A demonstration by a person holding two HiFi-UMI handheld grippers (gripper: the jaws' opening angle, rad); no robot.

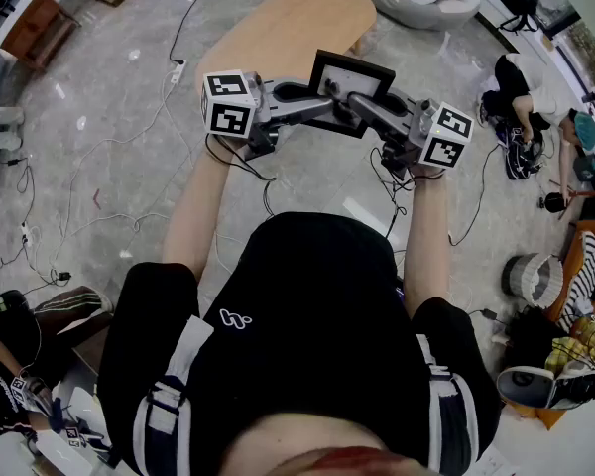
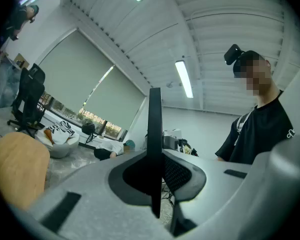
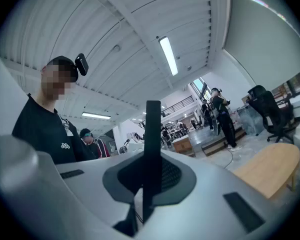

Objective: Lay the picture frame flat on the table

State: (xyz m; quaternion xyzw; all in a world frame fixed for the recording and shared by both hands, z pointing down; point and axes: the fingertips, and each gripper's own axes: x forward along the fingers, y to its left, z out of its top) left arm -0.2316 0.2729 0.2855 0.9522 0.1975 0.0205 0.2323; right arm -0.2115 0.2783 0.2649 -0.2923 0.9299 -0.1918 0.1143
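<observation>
Picture frame [image 1: 349, 64]: airborne at the wooden table's [image 1: 288, 23] near end.
Left gripper [image 1: 312, 95]: clamped on the frame's thin edge.
Right gripper [image 1: 362, 102]: likewise.
Risk: uneven tilting could twist the frame loose, dropping it.

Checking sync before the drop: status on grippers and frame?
Both shut on picture frame: left gripper, right gripper. Frame in the air, not yet flat. Nothing seen on table ahead.
</observation>
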